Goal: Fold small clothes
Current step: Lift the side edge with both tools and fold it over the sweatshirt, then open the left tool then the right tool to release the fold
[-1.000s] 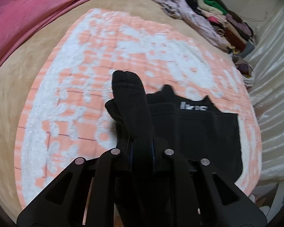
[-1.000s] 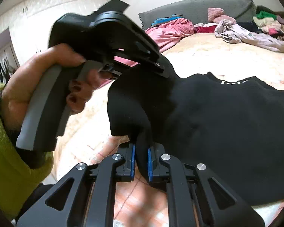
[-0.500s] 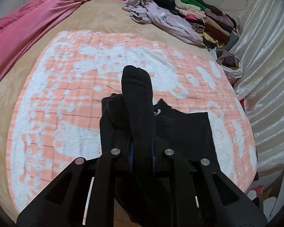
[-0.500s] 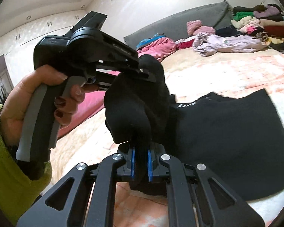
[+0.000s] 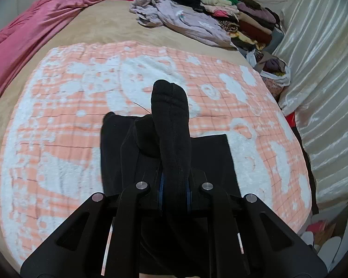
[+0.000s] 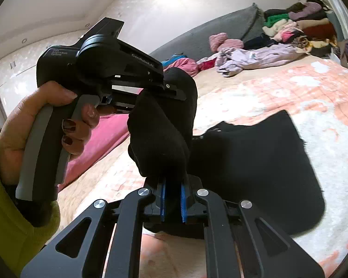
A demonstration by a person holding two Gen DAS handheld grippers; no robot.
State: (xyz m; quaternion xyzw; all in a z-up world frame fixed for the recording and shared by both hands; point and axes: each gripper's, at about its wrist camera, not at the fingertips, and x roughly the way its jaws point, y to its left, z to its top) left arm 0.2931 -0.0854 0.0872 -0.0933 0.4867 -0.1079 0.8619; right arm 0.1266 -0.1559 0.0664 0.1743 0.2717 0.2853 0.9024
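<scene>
Hard to make out: the folds and seams of the black garment (image 5: 206, 153), all one dark mass in both views. Cut off at the bottom of the left wrist view, where the cloth runs under the gripper body. Hidden too: the contact of the pads with the cloth, covered by the bunched fabric.

Left gripper (image 5: 174, 192) clamped on a raised bunch of the black garment, standing up between the two fingers. Right gripper (image 6: 172, 199) likewise closed on a thick wad of the same garment, blue pads pressed on both sides. In the right wrist view, left gripper body and the hand (image 6: 34, 125) with dark nails just beside that wad, blocking much of the left side.

Rest of the garment lying flat on the orange-and-white blanket (image 5: 58, 127), near its front part.

Around: pink quilt (image 5: 34, 27) along the left edge of the bed, lilac clothes (image 5: 188, 20) and a stack of folded clothes (image 5: 241, 16) at the far end, a white curtain (image 5: 324, 81) on the right.

Open blanket surface beyond and left of the garment; right edge of the blanket close to the curtain.
</scene>
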